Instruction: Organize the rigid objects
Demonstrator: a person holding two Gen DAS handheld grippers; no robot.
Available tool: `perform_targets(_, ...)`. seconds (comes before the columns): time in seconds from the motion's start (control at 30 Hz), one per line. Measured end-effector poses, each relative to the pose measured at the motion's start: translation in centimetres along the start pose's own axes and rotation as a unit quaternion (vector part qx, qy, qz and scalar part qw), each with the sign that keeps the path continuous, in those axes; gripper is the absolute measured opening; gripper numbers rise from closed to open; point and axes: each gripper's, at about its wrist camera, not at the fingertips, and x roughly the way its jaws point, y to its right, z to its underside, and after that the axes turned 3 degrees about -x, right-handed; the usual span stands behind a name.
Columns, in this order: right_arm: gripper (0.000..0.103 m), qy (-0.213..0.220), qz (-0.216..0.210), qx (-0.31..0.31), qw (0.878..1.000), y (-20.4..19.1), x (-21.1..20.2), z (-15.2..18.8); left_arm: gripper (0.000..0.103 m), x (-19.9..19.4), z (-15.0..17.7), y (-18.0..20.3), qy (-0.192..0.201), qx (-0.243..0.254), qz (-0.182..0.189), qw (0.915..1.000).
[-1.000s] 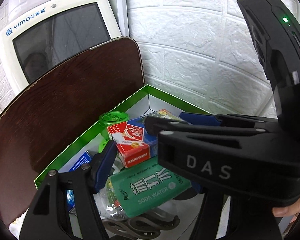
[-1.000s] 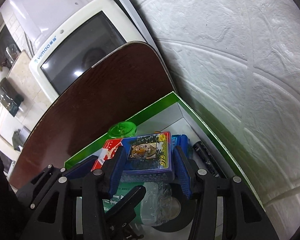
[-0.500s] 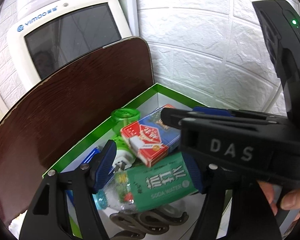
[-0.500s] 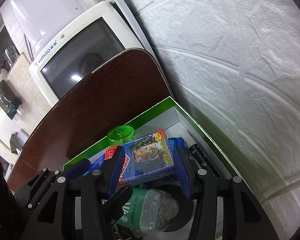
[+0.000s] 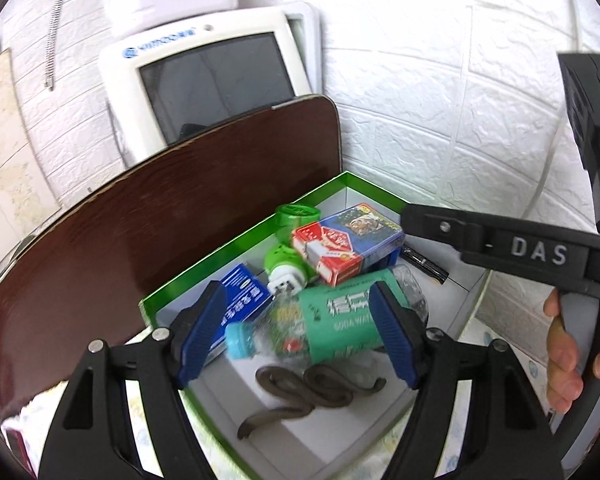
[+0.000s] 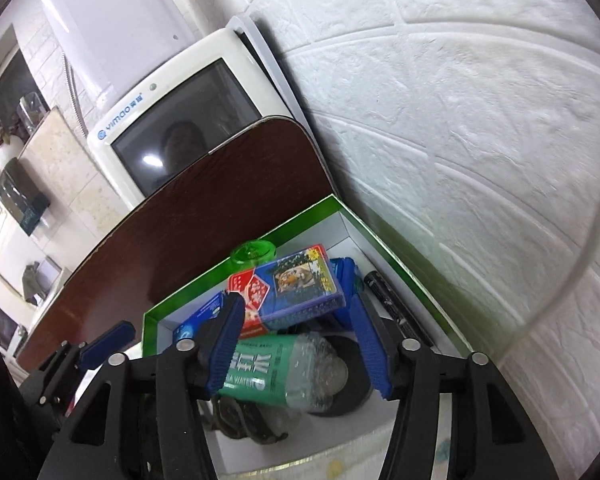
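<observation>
A: Where is the crinkled clear plastic bottle with the green soda-water label [image 5: 340,320] lying?

B: Inside the green-rimmed white cardboard box [image 5: 244,246], on its side; its long axis is running across, blue cap pointing left in the left view.

A: And the tools?

B: The left gripper [image 5: 300,338] and right gripper [image 6: 296,346] are both spreading, gripping nothing; I judge the blue tiger-picture card box [image 6: 300,284], perching atop a red pack, risks sliding if nudged.

Green-rimmed box [image 5: 244,240] – green-labelled bottle [image 5: 340,320], blue-red card pack [image 6: 300,288].
</observation>
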Motion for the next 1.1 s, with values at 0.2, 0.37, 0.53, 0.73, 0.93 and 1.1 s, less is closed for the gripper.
perform_targets(0.2, 0.06, 0.01, 0.023, -0.045, 0.999, -1.4, -3.1, 2.5, 0.086, -3.4, 2.2, -0.7, 0.011, -0.023, -0.018, 0.9995)
perform_targets(0.37, 0.067, 0.029, 0.041, -0.088, 0.995, -3.4, -6.2, 4.6, 0.088, -5.9, 4.2, -1.2, 0.022, -0.048, -0.035, 0.998)
perform_targets(0.53, 0.072, 0.045, 0.048, -0.126, 0.99, -5.2, -8.6, 7.1, 0.089, -8.1, 6.3, -1.0, 0.031, -0.059, -0.05, 0.9965)
perform_targets(0.73, 0.079, 0.052, 0.063, -0.145, 0.986, -6.5, -11.2, 9.4, 0.089, -11.2, 8.5, -0.2, 0.046, -0.061, -0.052, 0.9957)
perform_targets(0.93, 0.085, 0.077, 0.084, -0.152, 0.982, -7.0, -14.2, 11.2, 0.089, -13.8, 10.1, 0.7, 0.059, -0.065, -0.058, 0.9945)
perform_targets(1.1, 0.087, 0.095, 0.104, -0.156, 0.978, -7.2, -15.6, 12.0, 0.089, -14.6, 11.3, 0.5, 0.052, -0.078, -0.062, 0.9937)
